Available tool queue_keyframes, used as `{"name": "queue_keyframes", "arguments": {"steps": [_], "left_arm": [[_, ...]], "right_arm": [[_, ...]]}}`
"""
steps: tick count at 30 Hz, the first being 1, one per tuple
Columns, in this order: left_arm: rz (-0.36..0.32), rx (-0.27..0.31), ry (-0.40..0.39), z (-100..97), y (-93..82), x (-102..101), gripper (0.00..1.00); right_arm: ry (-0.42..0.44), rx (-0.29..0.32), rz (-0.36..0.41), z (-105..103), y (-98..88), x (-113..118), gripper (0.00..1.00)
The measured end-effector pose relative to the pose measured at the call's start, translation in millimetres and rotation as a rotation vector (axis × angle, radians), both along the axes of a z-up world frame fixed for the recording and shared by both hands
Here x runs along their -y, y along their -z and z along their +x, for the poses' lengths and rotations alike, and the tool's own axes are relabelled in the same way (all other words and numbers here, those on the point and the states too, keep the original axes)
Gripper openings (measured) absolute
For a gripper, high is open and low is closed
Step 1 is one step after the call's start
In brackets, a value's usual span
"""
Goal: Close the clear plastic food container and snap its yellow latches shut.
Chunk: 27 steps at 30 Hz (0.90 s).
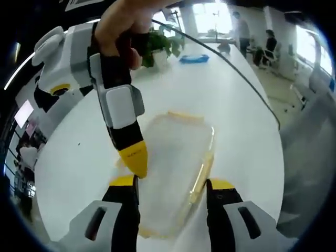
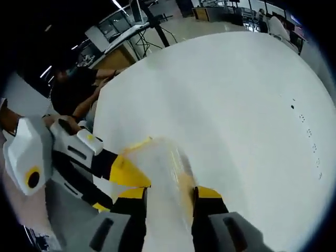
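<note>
On the white table (image 1: 247, 115), both open claws straddle the lengthwise, lid-covered container (image 1: 176, 168)

White table (image 1: 231, 100) — potted plant (image 1: 160, 44), blue object (image 1: 194, 59) — seated people (image 1: 270, 44) beyond

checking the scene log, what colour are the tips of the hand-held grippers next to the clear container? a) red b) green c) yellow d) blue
c, the tip of the right hand-held gripper reaching onto the clear container is yellow, and the left hand-held gripper has yellow tips on both jaws either side of the container on the white table.
</note>
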<state>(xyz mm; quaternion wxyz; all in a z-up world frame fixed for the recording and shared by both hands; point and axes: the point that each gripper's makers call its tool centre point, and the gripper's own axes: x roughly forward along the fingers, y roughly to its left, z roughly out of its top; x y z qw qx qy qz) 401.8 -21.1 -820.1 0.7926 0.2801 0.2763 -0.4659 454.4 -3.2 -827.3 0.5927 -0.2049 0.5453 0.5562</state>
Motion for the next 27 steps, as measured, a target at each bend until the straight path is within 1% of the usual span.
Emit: {"name": "queue_keyframes", "arguments": {"steps": [2, 3, 4, 5, 8, 9, 11, 12, 13, 14, 15, 20, 23, 27], "left_arm": [[-0.002, 0.009, 0.001, -0.1, 0.3, -0.2, 0.48], [0.009, 0.008, 0.019, -1.9, 3.3, -1.3, 0.48], [0.006, 0.011, 0.014, -1.2, 2.1, -0.7, 0.48], [0.006, 0.009, 0.014, -0.5, 2.0, -0.9, 0.48], [0.008, 0.008, 0.011, -0.4, 2.4, -0.7, 0.48], [0.01, 0.013, 0.01, -0.9, 3.0, -0.2, 0.48], [0.05, 0.065, 0.012, -0.3, 4.6, -0.4, 0.47], [0.043, 0.083, -0.006, 0.8, 5.2, 0.7, 0.46], [0.099, 0.149, 0.048, 0.7, 4.6, 0.7, 0.45], [0.098, 0.139, 0.019, -1.4, 5.6, -0.4, 0.45], [0.084, 0.119, 0.008, -1.4, 7.5, 0.1, 0.45], [0.084, 0.115, 0.012, 0.0, 6.1, -0.7, 0.46], [0.087, 0.114, 0.013, -0.3, 5.9, -0.4, 0.46], [0.088, 0.115, 0.014, 0.0, 6.4, 0.1, 0.46]], "right_arm": [[0.005, -0.026, 0.011, 0.4, 0.0, 1.3, 0.29], [-0.001, -0.067, -0.004, 0.7, 2.6, 7.4, 0.29], [0.011, -0.076, 0.014, 0.9, 2.6, 3.8, 0.29], [-0.003, -0.062, 0.01, 5.2, 4.9, 4.4, 0.29], [-0.015, -0.042, 0.007, 0.4, 3.4, 4.1, 0.3], [-0.013, -0.039, 0.01, 2.4, 4.4, 4.9, 0.3], [-0.008, -0.034, 0.018, 1.7, 3.8, 4.6, 0.3], [-0.006, -0.03, 0.02, -0.5, 2.9, 3.7, 0.3], [-0.011, -0.023, 0.019, 1.2, 4.4, 4.0, 0.3], [-0.009, -0.021, 0.021, -0.3, 3.0, 2.9, 0.3], [-0.009, -0.019, 0.021, 1.4, 3.8, 2.4, 0.3], [-0.011, -0.015, 0.022, -1.8, 2.3, 1.1, 0.3], [-0.007, 0.008, 0.03, -2.7, 1.9, -0.2, 0.31], [0.018, 0.063, 0.059, -3.3, 0.0, 0.0, 0.32]]}}
